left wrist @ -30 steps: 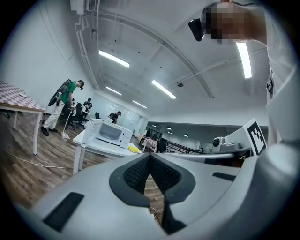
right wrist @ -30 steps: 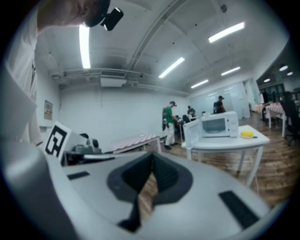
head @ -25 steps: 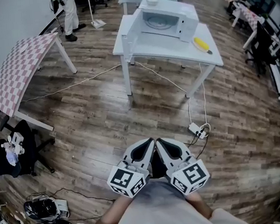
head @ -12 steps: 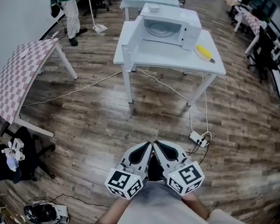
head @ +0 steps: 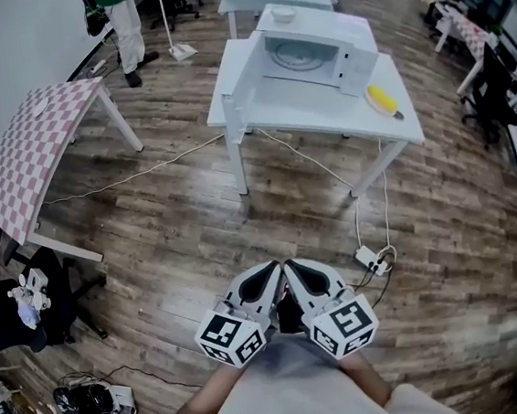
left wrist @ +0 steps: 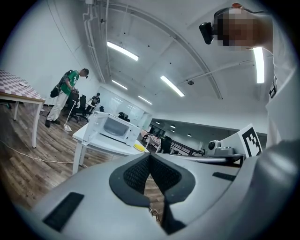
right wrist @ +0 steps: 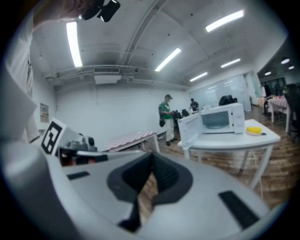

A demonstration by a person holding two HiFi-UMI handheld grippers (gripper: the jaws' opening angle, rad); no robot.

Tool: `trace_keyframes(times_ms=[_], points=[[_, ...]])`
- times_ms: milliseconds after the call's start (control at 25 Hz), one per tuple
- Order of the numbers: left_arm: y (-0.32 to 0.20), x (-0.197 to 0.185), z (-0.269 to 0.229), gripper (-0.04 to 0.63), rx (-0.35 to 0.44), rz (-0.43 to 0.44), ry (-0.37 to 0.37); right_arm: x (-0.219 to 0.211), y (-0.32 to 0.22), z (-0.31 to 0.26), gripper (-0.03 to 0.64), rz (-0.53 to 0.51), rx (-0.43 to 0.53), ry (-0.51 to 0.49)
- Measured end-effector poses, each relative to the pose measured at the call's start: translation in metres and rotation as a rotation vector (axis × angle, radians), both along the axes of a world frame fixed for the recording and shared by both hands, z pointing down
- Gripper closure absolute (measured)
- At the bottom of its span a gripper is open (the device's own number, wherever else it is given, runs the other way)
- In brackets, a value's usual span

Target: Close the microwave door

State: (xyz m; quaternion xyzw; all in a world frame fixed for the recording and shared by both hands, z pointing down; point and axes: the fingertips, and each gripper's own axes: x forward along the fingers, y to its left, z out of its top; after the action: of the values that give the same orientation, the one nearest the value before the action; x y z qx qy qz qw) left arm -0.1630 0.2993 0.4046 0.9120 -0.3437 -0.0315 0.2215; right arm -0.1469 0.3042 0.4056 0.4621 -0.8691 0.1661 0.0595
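A white microwave (head: 315,48) stands on a white table (head: 322,117) far ahead, its door (head: 237,75) swung open to the left. Both grippers are held close to my body, far short of the table. My left gripper (head: 271,274) and right gripper (head: 295,271) sit side by side, each shut with nothing between the jaws. The left gripper view has the left gripper (left wrist: 150,157) in front and the microwave (left wrist: 115,127) small in the distance. In the right gripper view the right gripper (right wrist: 152,159) points past the microwave (right wrist: 220,119) and its open door (right wrist: 188,127).
A yellow banana (head: 381,99) lies on the table right of the microwave. A bowl (head: 283,12) sits on top of it. A power strip with cables (head: 369,256) lies on the wood floor ahead. A checkered table (head: 36,147) stands left; a person in green (head: 120,23) is behind it.
The whole view has shifted a little toward the microwave table, which now sits slightly larger and further right. Both grippers stay shut, side by side against my body.
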Motion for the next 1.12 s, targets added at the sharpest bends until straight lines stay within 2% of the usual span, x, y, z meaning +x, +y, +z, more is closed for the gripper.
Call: trace_keyframes(times_ms=[560, 880, 1120], points=[[-0.06, 0.019, 0.008, 0.578, -0.033, -0.005, -0.017, 0.017, -0.06, 0.007, 0.594, -0.043, -0.02, 0.037], [-0.084, 0.035, 0.002, 0.578, -0.012, -0.021, -0.032, 0.033, -0.084, 0.0, 0.594, -0.073, 0.005, 0.028], [-0.098, 0.046, -0.004, 0.578, -0.02, -0.038, -0.017, 0.044, -0.099, -0.004, 0.594, -0.1, 0.024, 0.011]])
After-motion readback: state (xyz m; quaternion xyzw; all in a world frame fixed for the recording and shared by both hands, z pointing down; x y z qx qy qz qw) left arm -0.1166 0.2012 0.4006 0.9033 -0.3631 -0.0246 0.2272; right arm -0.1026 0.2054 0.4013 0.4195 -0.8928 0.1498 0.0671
